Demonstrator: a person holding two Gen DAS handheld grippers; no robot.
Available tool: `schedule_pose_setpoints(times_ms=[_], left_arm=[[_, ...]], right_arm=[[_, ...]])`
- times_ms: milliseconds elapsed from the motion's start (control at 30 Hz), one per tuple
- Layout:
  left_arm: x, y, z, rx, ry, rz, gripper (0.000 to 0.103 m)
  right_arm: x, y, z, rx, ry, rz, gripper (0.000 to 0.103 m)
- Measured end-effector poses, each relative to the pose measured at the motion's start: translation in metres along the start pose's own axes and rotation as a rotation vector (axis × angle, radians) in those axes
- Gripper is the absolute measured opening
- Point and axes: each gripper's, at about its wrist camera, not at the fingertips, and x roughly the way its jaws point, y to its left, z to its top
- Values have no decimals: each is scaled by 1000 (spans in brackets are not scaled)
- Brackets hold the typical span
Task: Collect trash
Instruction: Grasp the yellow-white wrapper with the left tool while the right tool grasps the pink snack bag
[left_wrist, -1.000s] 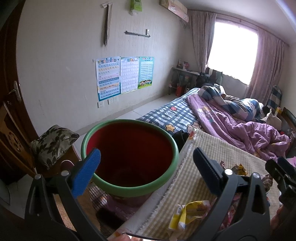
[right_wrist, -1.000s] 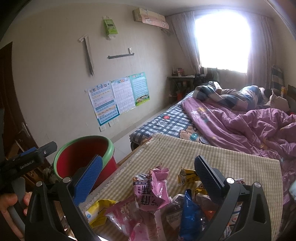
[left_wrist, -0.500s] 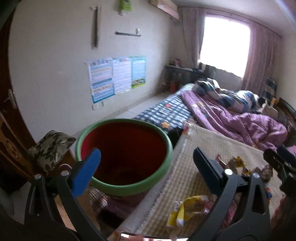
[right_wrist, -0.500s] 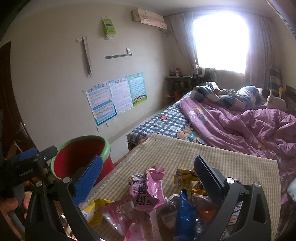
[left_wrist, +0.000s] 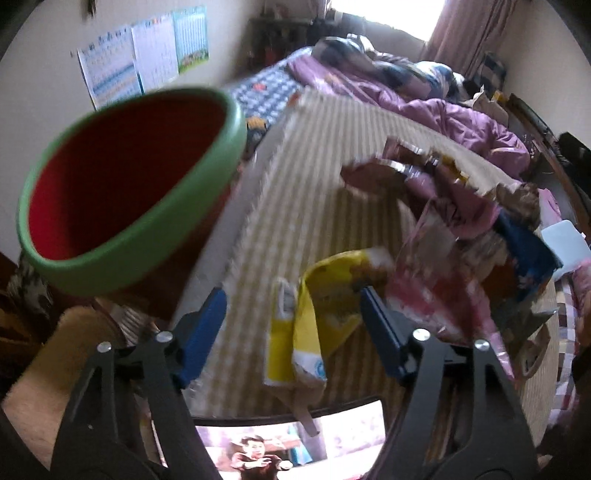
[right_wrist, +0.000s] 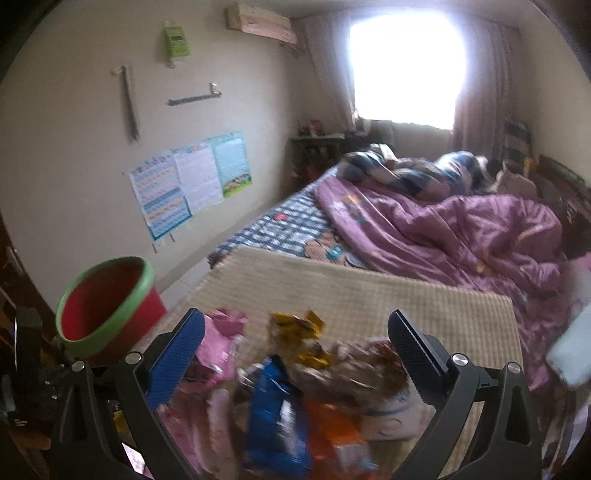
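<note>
A red bin with a green rim stands left of the checked table mat; it also shows in the right wrist view. A pile of snack wrappers lies on the mat. My left gripper is open, its jaws on either side of a yellow wrapper at the near edge. My right gripper is open above the wrapper pile, with a blue wrapper and pink wrappers between its jaws. Both views are blurred.
A bed with a purple quilt runs behind the table. Posters hang on the left wall. A screen lies at the table's near edge. A patterned cushion sits by the bin. A white object is at far right.
My left gripper has swung right and tilted down from the bin to the yellow wrapper. My right gripper has dropped lower over the wrapper pile. Both stay open.
</note>
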Motion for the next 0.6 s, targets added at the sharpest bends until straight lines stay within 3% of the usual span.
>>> schedule_pose_setpoints(times_ms=[100,233,600], left_arm=[[3,5,-1,-22,23,-29,45],[1,5,-2,-26,23,-42,26],[0,5,2,-32,14,-58,33]], right_arm=[[1,-12,-6,23,22,-12,96],[2,-11,-6,19,38,-6,96],[5,27,-4,-80,47,72,96]])
